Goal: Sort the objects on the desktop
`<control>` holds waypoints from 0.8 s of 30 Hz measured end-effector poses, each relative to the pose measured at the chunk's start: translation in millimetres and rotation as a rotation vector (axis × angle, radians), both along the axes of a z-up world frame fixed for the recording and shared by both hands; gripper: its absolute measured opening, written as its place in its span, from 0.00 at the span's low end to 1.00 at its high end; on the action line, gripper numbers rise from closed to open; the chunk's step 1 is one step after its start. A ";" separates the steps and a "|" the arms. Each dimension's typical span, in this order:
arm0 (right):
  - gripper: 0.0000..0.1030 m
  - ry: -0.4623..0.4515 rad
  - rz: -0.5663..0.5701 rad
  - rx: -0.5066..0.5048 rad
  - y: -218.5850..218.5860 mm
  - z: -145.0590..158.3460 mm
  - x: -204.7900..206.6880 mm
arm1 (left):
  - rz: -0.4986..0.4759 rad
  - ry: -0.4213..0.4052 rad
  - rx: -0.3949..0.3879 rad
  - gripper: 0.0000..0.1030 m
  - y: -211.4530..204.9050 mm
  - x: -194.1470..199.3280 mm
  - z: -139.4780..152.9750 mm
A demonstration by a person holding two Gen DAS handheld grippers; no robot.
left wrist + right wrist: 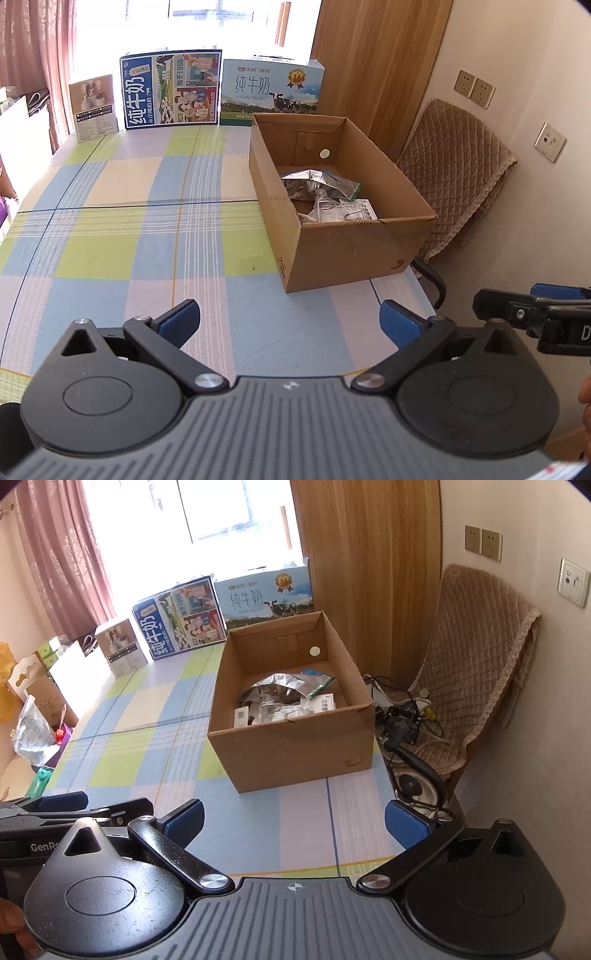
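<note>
An open cardboard box (354, 251) stands on the checked tablecloth (129, 229) near the table's right edge; it also shows in the right wrist view (295, 753). Inside lie a silver foil bag (314, 182), clear plastic packets (340, 212) and small white packs (325, 703). My left gripper (290, 323) is open and empty, low over the cloth in front of the box. My right gripper (293, 821) is open and empty, also in front of the box, to the right of the left one. Each gripper shows at the edge of the other's view.
Two milk cartons (171, 90) (271, 92) and a small white box (96, 107) stand along the table's far edge by the window. A chair with a quilted cover (476, 657) holds cables and a small fan (402, 720) right of the table. Bags and boxes (33, 723) lie left.
</note>
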State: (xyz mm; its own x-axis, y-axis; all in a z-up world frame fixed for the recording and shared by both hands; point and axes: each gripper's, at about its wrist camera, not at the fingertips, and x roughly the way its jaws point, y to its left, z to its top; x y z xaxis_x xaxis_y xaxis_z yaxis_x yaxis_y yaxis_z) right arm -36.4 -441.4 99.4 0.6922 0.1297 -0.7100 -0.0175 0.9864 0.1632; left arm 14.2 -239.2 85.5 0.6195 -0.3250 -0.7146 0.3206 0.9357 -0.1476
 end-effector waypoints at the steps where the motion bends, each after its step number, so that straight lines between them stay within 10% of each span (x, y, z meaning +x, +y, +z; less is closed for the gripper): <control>1: 0.98 0.001 0.000 0.000 -0.5 -0.2 -0.3 | -0.001 0.001 0.000 0.99 -0.5 0.2 -0.1; 24: 0.98 0.014 -0.010 0.006 -10.1 -7.8 -1.8 | -0.035 -0.016 0.003 0.99 -7.3 -2.2 -6.3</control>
